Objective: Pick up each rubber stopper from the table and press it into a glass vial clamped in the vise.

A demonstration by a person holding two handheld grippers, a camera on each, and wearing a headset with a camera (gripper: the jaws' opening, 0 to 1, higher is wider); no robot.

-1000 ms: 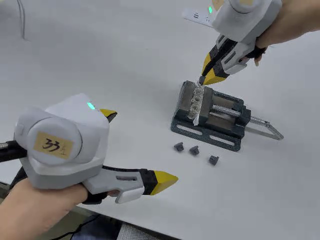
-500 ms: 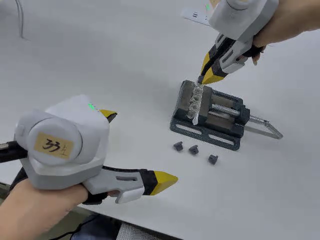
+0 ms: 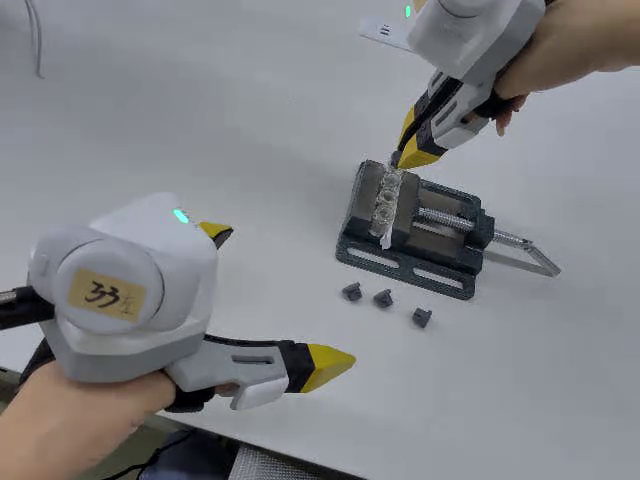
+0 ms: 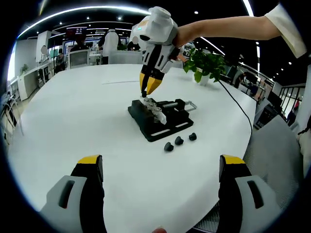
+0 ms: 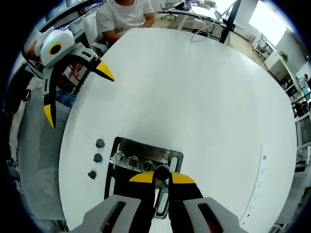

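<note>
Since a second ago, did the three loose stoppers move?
No. The rubber stoppers lie in the same row beside the vise base as before; only the head camera shifted.

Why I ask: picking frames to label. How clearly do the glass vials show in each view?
Head view: evenly lit, yet the clear glass vials in the dark metal vise wash out. Left gripper view: fisheye, vials tiny. Right gripper view: clearest, mouths from above beside the dark rubber stopper in the right gripper.
</note>
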